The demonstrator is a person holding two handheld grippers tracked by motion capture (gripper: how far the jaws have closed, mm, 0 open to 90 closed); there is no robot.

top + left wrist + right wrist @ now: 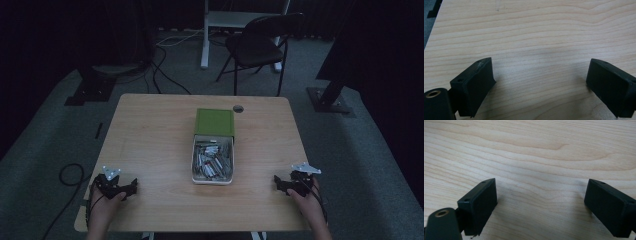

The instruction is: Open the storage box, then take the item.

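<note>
- Box [214,152] is the thing I am working on. It sits in the middle of the counter [150,145], well apart from both of my hands.
- Its green sleeve [214,122] is at the far end. The white tray [196,167] is pulled out toward me, so it is open.
- Lots of little grey and silver pieces [213,161] fill the tray. They lie in a heap, some with a bit of red on them. They are too small for me to say what they are.
- I think the work has not really begun. The box is open, but no piece is out on the counter and I hold nothing. Reaching in and picking things up seems to be left to do.
- My left hand-held gripper [131,187] rests near the left front corner of the counter. In the left gripper view [537,82] its jaws are spread wide over bare wood.
- My right hand-held gripper [278,182] rests near the right front edge. In the right gripper view [540,201] its jaws are spread wide too, with only wood between them.
</note>
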